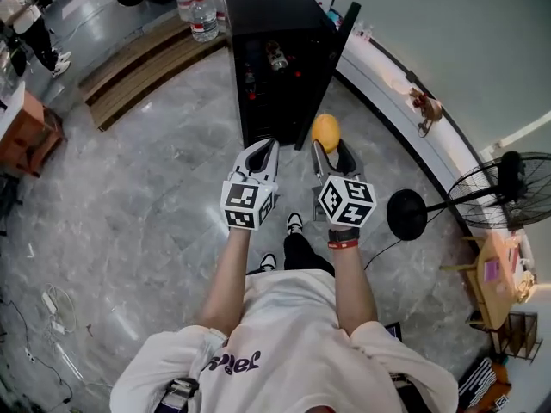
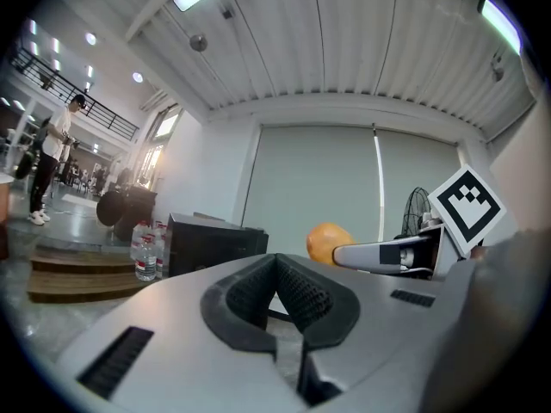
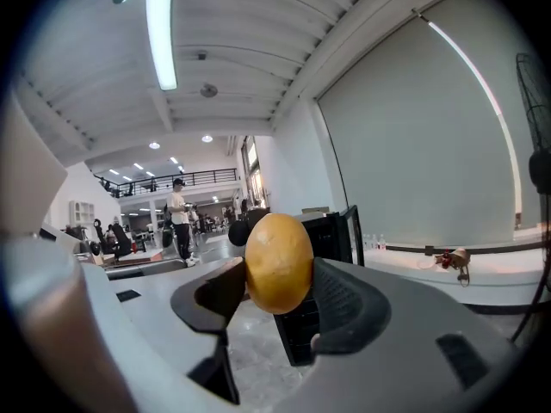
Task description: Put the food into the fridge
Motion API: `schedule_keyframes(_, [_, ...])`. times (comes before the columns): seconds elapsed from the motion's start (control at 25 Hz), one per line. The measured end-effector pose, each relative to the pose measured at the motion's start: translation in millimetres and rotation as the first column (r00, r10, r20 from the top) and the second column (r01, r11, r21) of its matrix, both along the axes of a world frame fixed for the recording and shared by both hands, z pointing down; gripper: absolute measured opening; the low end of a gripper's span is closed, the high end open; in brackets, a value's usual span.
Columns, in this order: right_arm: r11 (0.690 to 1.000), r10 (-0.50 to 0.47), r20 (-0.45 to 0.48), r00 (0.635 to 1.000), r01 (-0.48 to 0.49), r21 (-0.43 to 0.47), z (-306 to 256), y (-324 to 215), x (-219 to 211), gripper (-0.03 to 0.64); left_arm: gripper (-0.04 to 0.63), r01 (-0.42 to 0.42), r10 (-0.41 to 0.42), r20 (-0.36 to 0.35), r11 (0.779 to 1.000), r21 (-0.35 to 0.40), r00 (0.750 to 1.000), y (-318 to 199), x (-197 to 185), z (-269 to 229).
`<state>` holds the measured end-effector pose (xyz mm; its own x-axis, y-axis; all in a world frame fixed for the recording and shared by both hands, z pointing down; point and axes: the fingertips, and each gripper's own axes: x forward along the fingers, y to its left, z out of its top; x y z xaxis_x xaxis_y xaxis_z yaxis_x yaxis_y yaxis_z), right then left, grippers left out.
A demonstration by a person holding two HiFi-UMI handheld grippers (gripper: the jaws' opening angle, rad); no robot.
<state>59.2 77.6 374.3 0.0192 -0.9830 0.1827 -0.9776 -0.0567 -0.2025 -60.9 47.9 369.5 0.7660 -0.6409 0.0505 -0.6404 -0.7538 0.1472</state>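
Right gripper view: my right gripper [image 3: 281, 275] clamps a yellow-orange fruit [image 3: 278, 261], near the open black fridge [image 1: 280, 20]. My left gripper [image 2: 276, 269] is closed, empty. I can't read the shirt lettering.

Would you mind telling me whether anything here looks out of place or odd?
Nothing stands out: the black fridge stands upright with its door open, and the right gripper holds the yellow-orange fruit squarely between its jaws.

Glossy grey marble floor [image 1: 129, 231], pale wall [image 1: 430, 24], black standing fan [image 1: 510, 188], wooden steps [image 1: 142, 63].
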Motion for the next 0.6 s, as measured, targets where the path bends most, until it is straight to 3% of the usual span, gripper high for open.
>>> schedule_keyframes(0.32, [0.994,-0.107,0.041,0.993,0.106,0.013,6,-79,-7,0.261,0.017,0.097,-0.098,0.036,0.995,0.018,0.995,-65,-3,1])
schedule_keyframes(0.6, [0.983,-0.179,0.039,0.983,0.178,0.043,-6,-147,20,0.260,0.017,0.168,-0.169,0.037,0.985,0.035,0.985,-125,21,-5])
